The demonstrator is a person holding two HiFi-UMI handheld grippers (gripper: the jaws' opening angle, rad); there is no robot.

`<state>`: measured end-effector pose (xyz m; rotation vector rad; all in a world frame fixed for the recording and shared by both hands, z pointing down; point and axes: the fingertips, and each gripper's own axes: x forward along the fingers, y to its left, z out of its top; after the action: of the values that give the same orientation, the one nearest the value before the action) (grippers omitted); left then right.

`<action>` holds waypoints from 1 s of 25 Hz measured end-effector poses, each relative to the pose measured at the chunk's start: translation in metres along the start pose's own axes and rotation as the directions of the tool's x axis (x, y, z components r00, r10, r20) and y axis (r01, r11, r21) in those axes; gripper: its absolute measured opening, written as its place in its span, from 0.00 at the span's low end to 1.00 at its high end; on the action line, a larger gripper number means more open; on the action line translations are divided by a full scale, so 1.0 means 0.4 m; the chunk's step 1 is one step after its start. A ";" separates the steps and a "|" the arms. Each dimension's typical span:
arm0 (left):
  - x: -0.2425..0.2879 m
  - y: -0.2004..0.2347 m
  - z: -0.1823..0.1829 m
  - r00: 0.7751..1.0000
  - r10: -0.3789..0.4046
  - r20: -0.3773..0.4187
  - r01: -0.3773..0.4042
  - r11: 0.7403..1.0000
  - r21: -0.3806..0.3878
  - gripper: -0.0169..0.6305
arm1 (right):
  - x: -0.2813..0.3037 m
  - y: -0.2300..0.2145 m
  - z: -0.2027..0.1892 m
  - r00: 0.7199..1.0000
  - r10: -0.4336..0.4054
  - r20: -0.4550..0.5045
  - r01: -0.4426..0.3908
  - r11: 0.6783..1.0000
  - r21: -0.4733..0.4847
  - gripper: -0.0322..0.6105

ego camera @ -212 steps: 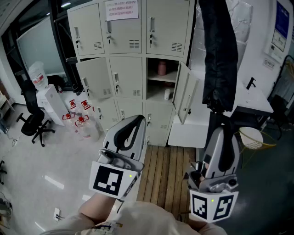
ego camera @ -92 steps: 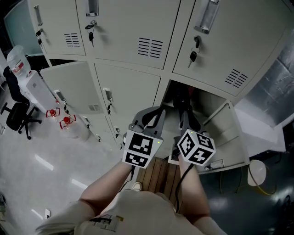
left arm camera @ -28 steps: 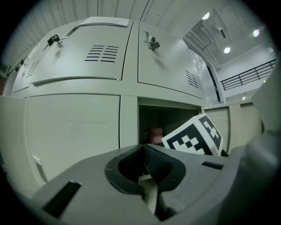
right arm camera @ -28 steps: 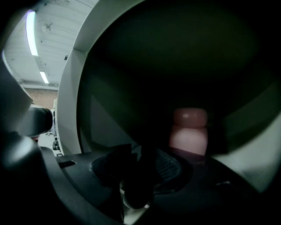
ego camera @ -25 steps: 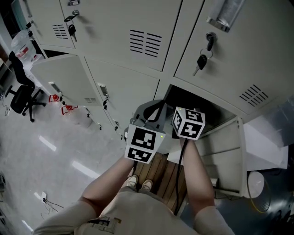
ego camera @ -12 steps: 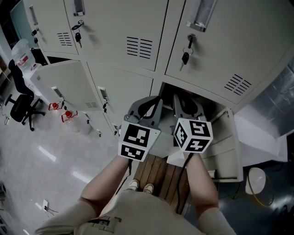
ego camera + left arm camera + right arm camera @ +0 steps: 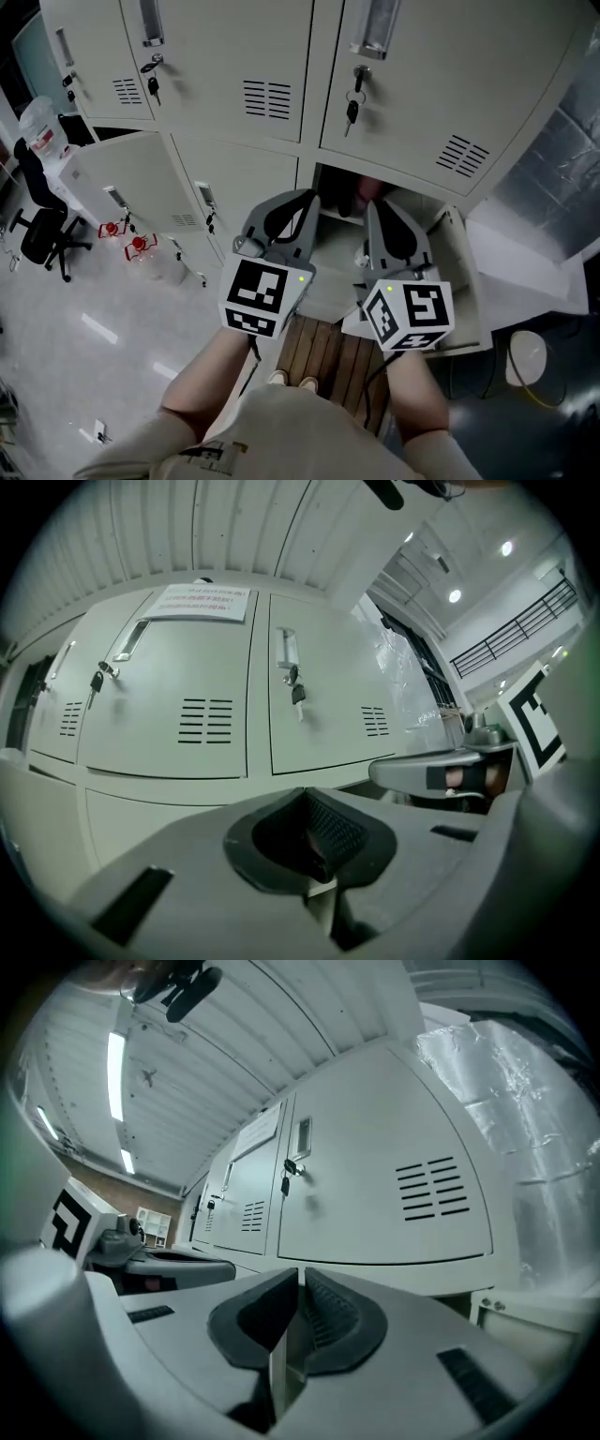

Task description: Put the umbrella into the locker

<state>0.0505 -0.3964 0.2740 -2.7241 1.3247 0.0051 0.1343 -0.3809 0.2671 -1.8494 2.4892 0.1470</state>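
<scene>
The open locker compartment (image 7: 330,180) sits in the middle row, dark inside. Something dark (image 7: 343,199) lies in it beside a pink thing (image 7: 372,192); I cannot tell whether it is the black umbrella. My left gripper (image 7: 307,195) points at the compartment's left edge, its pads (image 7: 319,829) pressed together and empty. My right gripper (image 7: 370,208) is held just in front of the opening. Its jaws have just been closing; only a thin slit shows between the pads (image 7: 323,1312), and nothing is in it. Each gripper shows in the other's view: the right gripper (image 7: 441,772) and the left gripper (image 7: 164,1262).
The compartment's door (image 7: 461,281) hangs open to the right. Another door (image 7: 122,178) stands ajar at the left. Keys hang in the upper doors (image 7: 352,105). Below are a wooden pallet (image 7: 319,352), water bottles (image 7: 139,246), an office chair (image 7: 36,234) and a round basket (image 7: 530,352).
Both grippers have drawn back from the locker's mouth and come toward me. The right gripper has come the farthest, and both jaws now show clear of the opening.
</scene>
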 end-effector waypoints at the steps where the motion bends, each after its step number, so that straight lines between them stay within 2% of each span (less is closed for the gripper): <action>1: -0.006 -0.005 0.007 1.000 -0.003 0.005 0.003 1.000 0.006 0.04 | -0.016 0.003 0.011 1.000 0.004 0.012 -0.004 1.000 -0.002 0.09; 7: -0.047 -0.026 0.037 0.999 -0.009 0.040 0.009 1.000 0.014 0.04 | -0.095 0.016 0.052 0.999 0.007 0.046 -0.006 1.000 -0.021 0.08; 12: -0.083 -0.040 0.036 0.999 -0.014 0.050 0.014 1.000 0.007 0.04 | -0.134 0.019 0.030 1.000 0.004 0.027 -0.004 1.000 -0.001 0.08; 16: -0.107 -0.050 0.026 0.998 -0.022 0.052 0.020 0.999 0.036 0.04 | -0.150 0.011 0.006 1.000 -0.012 0.016 0.012 1.000 -0.005 0.07; 25: -0.138 -0.078 -0.064 0.999 -0.023 -0.035 0.024 0.999 0.030 0.04 | -0.185 0.035 -0.065 0.999 0.004 -0.046 -0.004 1.000 0.010 0.07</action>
<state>0.0396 -0.3366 0.3054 -2.7257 1.2908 -0.0643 0.1432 -0.3089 0.3000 -1.8650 2.5187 0.0931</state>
